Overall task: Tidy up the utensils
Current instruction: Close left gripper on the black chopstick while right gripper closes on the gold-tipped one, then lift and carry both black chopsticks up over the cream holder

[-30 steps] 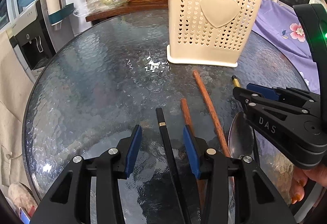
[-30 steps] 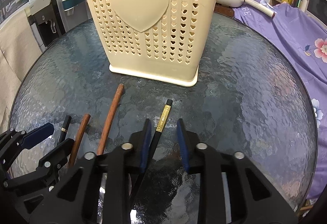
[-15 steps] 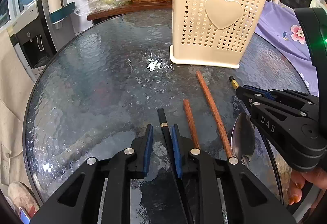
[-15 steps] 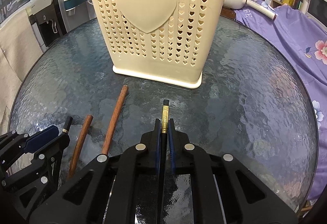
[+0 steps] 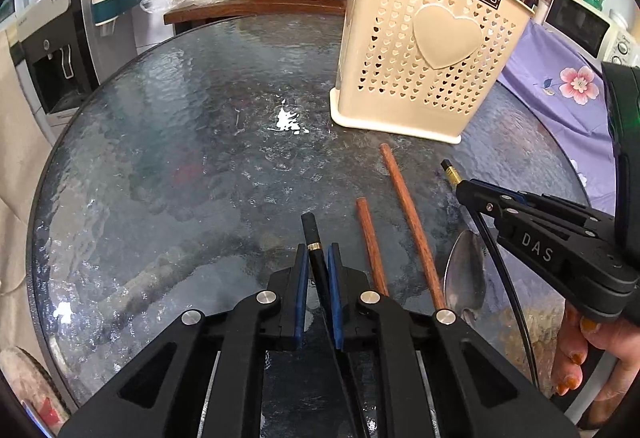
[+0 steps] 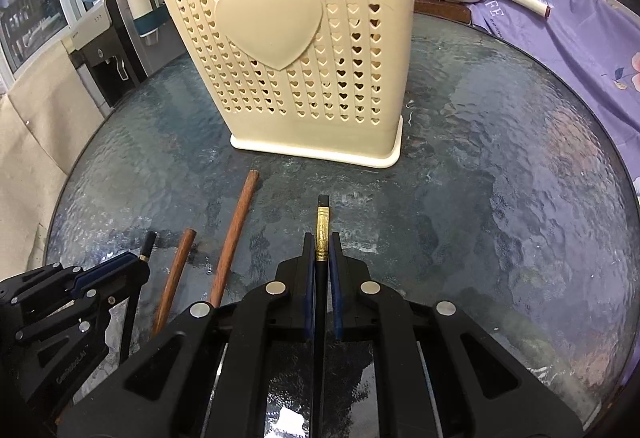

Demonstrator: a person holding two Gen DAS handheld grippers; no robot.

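Lying on the glass counter, one black chopstick sits clamped in the left gripper, whose jaws have just been closing on it. A second black chopstick with a gold band is pinched by the right gripper. Between them lie two brown wooden chopsticks and a metal spoon, with the cream perforated utensil holder upright beyond.
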